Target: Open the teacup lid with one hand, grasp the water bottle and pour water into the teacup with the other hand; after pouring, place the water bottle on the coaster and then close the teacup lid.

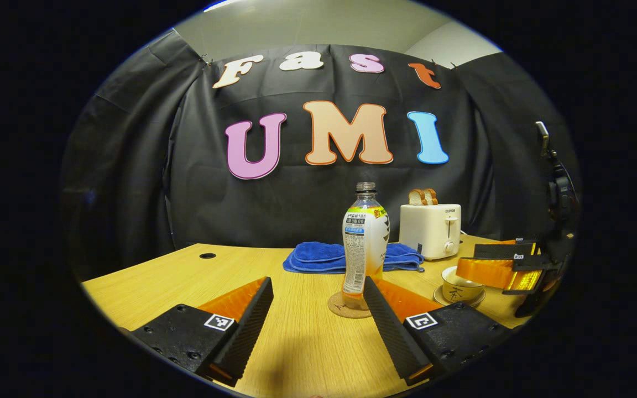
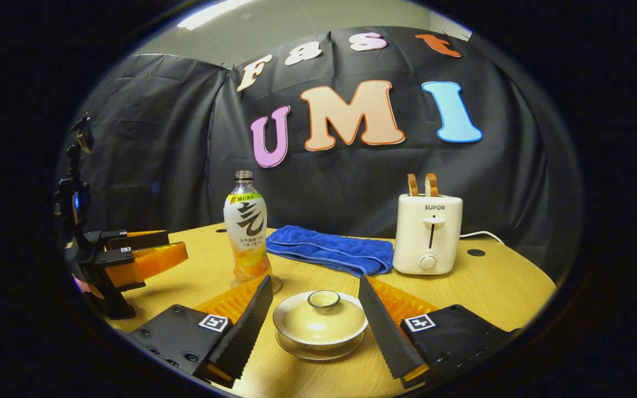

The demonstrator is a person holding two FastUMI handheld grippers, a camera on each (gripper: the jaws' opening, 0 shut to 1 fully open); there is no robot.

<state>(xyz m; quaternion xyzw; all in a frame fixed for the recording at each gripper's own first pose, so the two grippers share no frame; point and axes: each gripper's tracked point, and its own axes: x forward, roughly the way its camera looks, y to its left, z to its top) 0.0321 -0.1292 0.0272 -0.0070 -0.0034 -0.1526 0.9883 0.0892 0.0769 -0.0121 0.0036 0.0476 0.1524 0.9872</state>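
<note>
We see the left gripper (image 1: 318, 309) held low and level over the worktop (image 1: 186, 276), jaws spread wide and holding nothing, with the water bottle (image 1: 364, 243) upright on its coaster (image 1: 346, 309) just ahead. The right gripper (image 2: 316, 318) hovers with jaws spread either side of the teacup (image 2: 319, 323), not touching it. The lid (image 2: 321, 315) sits on the teacup, which rests on a saucer beside the bottle.

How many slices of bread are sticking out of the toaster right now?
2. Both stand upright in the top of the toaster, side by side: the left slice and the right slice. Anything sitting deeper in the slots would be hidden.
</note>
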